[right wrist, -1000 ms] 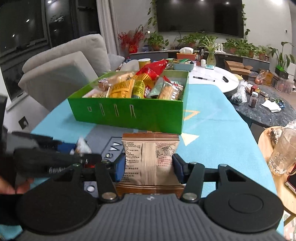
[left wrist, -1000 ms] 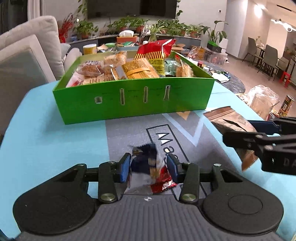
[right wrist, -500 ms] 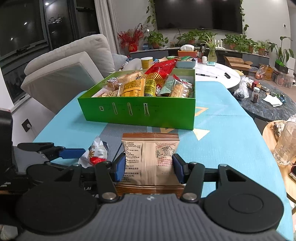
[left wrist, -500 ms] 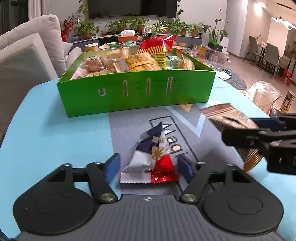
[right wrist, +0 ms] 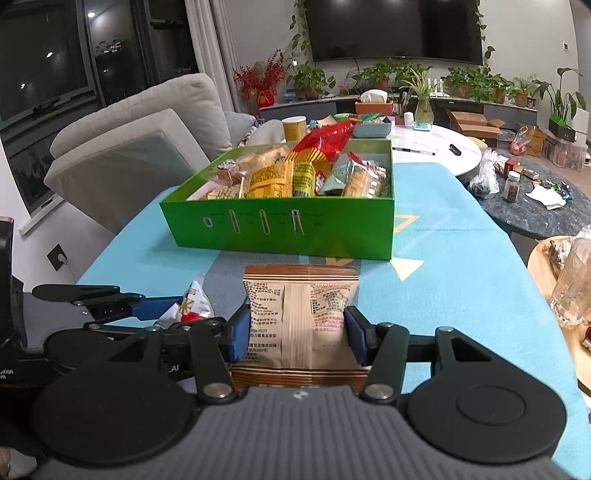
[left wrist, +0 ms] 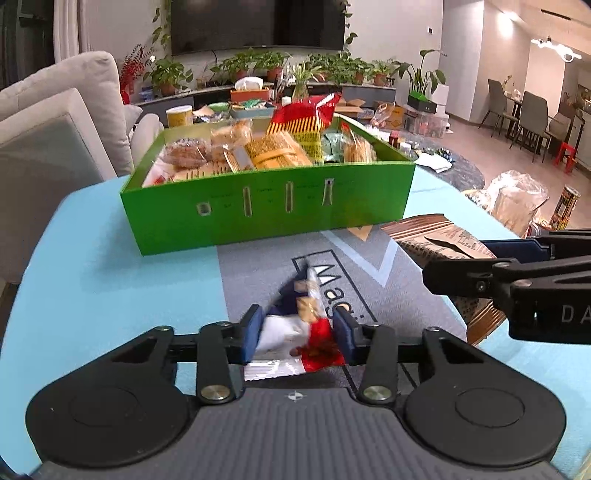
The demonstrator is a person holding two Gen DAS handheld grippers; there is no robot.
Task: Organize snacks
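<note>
Fingers (left wrist: 251,332) of L gripper (left wrist: 297,332) just closed on small red-blue packet (left wrist: 303,325), R gripper (right wrist: 297,334) clamps brown pouch (right wrist: 301,317); green box (left wrist: 266,210) lies straight ahead, so I carry fwd.

One green box (left wrist: 266,210) of snacks, two loose packets, one brown (right wrist: 301,317), one red, white and blue (left wrist: 299,332), two tongs, left (left wrist: 297,334) and right (right wrist: 297,334), one desk (right wrist: 443,280)

Grey sofa (right wrist: 147,140) left of the teal tablecloth (right wrist: 443,258), wall-mounted television (right wrist: 391,29), row of potted plants (right wrist: 461,81) below it, clear glass (right wrist: 570,284) at right, dining chairs (left wrist: 532,114) in the background
</note>
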